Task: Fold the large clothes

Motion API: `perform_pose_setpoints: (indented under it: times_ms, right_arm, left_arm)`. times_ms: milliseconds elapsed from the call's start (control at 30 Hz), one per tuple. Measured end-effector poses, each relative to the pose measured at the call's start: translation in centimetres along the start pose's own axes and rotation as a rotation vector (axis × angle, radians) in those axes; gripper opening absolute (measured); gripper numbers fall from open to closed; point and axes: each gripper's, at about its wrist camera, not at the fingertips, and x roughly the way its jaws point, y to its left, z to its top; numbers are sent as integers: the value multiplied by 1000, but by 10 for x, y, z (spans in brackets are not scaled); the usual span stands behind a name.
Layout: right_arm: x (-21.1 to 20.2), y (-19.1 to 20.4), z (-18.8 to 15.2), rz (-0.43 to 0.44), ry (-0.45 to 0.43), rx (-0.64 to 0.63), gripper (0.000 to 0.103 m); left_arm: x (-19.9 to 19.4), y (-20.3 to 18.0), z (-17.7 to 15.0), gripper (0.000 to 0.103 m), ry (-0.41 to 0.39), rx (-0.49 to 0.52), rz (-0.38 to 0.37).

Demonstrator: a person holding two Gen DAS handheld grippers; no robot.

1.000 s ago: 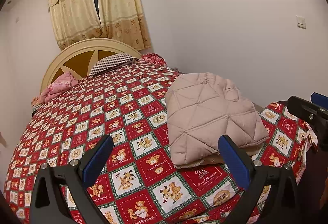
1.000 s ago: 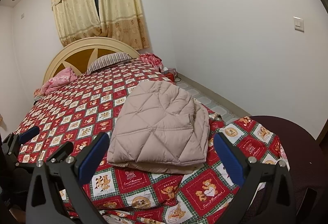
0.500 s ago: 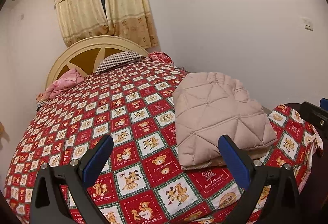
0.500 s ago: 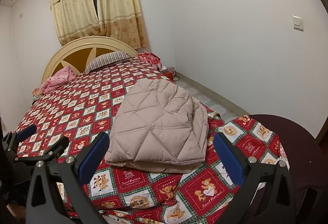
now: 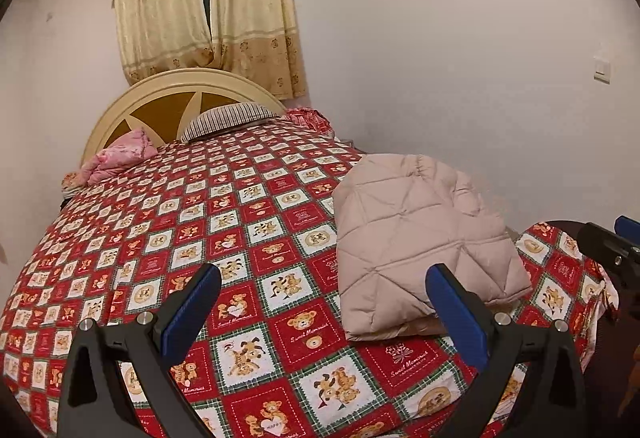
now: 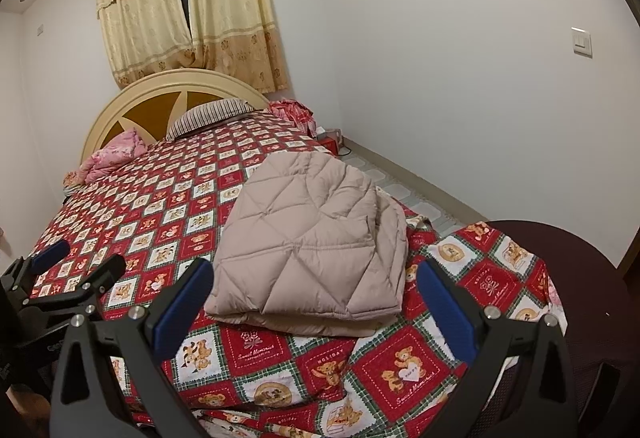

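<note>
Beige quilted jacket (image 6: 308, 246) lay folded at lower centre of the right view, on the bear-print bedspread (image 6: 404, 370). Left gripper (image 5: 322, 312) and right gripper (image 6: 314, 306) were both spread, empty, and had drawn back slightly over the last second; folding looked finished.

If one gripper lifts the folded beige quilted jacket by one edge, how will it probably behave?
The jacket looks puffy and soft, so it is probably light but floppy. It lies in stacked layers, so lifting one edge would likely let them sag and unfold. Its smooth shell may slide on the bedspread when pushed.
</note>
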Motion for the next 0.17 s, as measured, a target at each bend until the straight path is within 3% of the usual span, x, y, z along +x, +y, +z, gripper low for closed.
perform_pose_setpoints:
  times_ms: [167]
  right_arm:
    - [1, 0, 0, -3, -1, 0, 103]
  left_arm:
    - [1, 1, -1, 102, 5, 1, 2]
